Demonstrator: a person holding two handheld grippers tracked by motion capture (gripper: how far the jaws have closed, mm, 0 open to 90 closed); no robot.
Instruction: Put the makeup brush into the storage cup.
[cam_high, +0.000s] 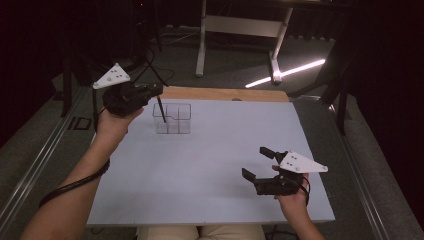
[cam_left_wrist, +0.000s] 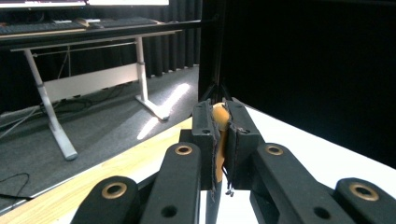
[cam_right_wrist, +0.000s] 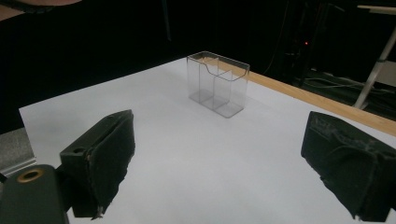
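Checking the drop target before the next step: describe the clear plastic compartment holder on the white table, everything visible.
The clear plastic compartment holder is a see-through, box-shaped organiser, apparently acrylic, split by inner walls into several open-topped cells; its front wall has a stepped cut-out. It stands upright on the white table, towards the far left, near the wooden edge strip. Its cells look empty. A thin dark stick, held in the shut left gripper, hangs over its left side; contact cannot be judged.

Dark room, black curtains (cam_left_wrist: 299, 70) all round. Grey carpet floor (cam_high: 235, 65) with a bright light streak (cam_high: 290, 72) on it. White-legged desk (cam_high: 240, 30) behind the table. White tabletop (cam_high: 225, 165) with wooden far edge (cam_high: 225, 93). Cables on floor (cam_high: 155, 70).
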